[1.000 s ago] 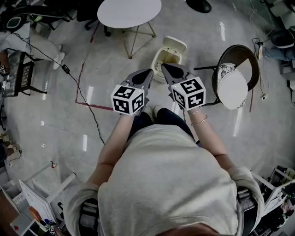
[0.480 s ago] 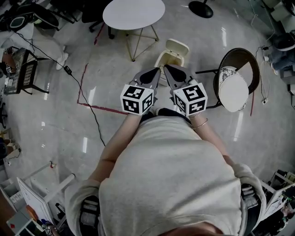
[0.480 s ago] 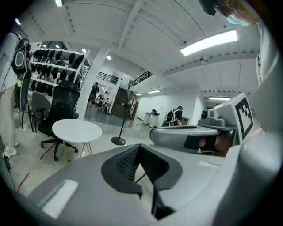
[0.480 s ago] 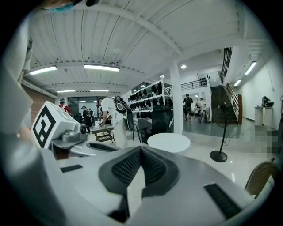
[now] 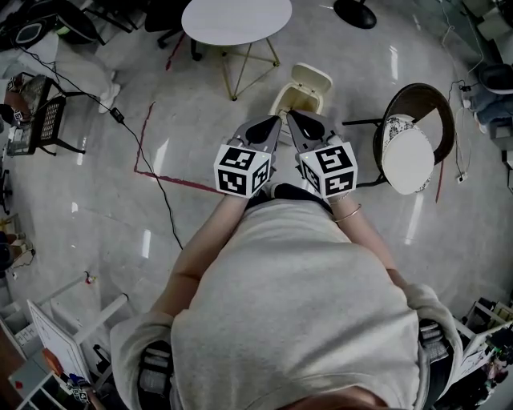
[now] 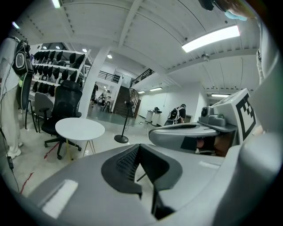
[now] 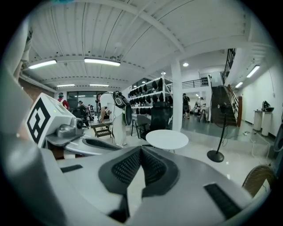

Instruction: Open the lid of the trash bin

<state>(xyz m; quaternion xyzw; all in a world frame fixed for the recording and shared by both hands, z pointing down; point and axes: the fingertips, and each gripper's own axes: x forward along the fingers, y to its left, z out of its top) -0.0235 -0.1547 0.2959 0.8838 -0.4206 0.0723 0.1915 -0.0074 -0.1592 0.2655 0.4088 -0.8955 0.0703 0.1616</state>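
The cream trash bin point(image 5: 294, 98) stands on the floor ahead of me in the head view, its lid point(image 5: 310, 78) tipped up at the back and the inside showing. My left gripper point(image 5: 271, 122) and right gripper point(image 5: 293, 117) are held side by side, their tips just short of the bin's near edge. Both are shut with nothing between the jaws. Neither gripper view shows the bin: the left gripper point(image 6: 138, 148) and the right gripper point(image 7: 140, 152) look out level across the room.
A round white table point(image 5: 236, 18) stands beyond the bin. A chair with a round pale cushion point(image 5: 407, 154) is at the right. Red floor tape point(image 5: 144, 132) and a black cable point(image 5: 156, 180) run at the left. A fan base point(image 5: 355, 12) lies further off.
The left gripper has drawn in beside the right one, and both have edged a little toward the bin. Both stay shut.
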